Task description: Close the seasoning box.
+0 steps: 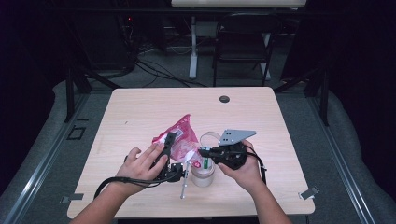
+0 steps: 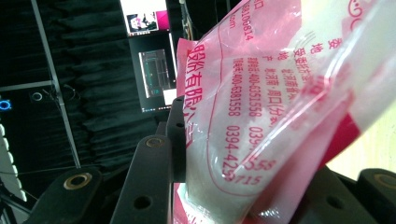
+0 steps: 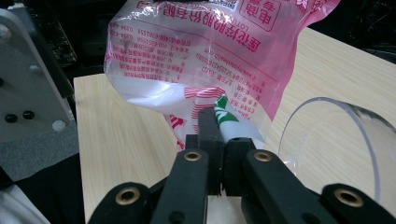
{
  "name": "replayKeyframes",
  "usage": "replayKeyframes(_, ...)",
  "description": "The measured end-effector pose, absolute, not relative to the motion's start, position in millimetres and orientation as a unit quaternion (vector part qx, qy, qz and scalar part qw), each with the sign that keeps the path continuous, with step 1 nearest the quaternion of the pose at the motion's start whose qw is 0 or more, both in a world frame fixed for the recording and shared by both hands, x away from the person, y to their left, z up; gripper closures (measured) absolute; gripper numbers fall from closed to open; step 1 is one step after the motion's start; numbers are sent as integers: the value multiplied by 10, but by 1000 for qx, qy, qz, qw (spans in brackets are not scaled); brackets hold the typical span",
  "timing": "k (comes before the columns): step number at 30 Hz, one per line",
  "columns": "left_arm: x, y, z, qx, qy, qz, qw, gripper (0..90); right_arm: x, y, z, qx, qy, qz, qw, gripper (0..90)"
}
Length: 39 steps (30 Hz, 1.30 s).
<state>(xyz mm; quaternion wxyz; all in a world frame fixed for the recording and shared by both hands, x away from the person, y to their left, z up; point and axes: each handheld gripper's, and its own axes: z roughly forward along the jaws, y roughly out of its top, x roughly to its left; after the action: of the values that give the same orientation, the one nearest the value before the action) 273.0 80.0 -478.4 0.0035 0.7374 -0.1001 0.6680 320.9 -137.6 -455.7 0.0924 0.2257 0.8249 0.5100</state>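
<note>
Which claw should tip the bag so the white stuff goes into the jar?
Probably the left claw: it grips the bag's body and can tilt it. The right claw merely pinches the bag's corner above the jar.

The light wooden table point(image 1: 140, 112) stands on grey carpet point(image 1: 51, 154), with a small dark round cap point(image 1: 224, 99) set in its top at twelve o'clock. Beyond it at one o'clock is a black folding chair point(image 1: 243, 39), and at twelve o'clock the white leg of another desk point(image 1: 193, 46). Black cables point(image 1: 154, 70) run over the floor at eleven o'clock. Dark curtains point(image 1: 355, 56) close the sides. In the left gripper view, lit monitors point(image 2: 154, 70) glow at twelve o'clock.
</note>
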Motion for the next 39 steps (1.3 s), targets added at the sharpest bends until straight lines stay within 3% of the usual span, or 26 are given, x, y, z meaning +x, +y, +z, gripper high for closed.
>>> replayKeyframes(13, 2731, 811, -4799, 734, -101, 671, 1, 696, 3203, -1349, -4570, 225, 825, 510, 91, 895)
replayKeyframes(39, 2744, 913, -4865, 768, -12, 639, 44, 702, 3163, -1307, -4551, 219, 821, 517, 103, 894)
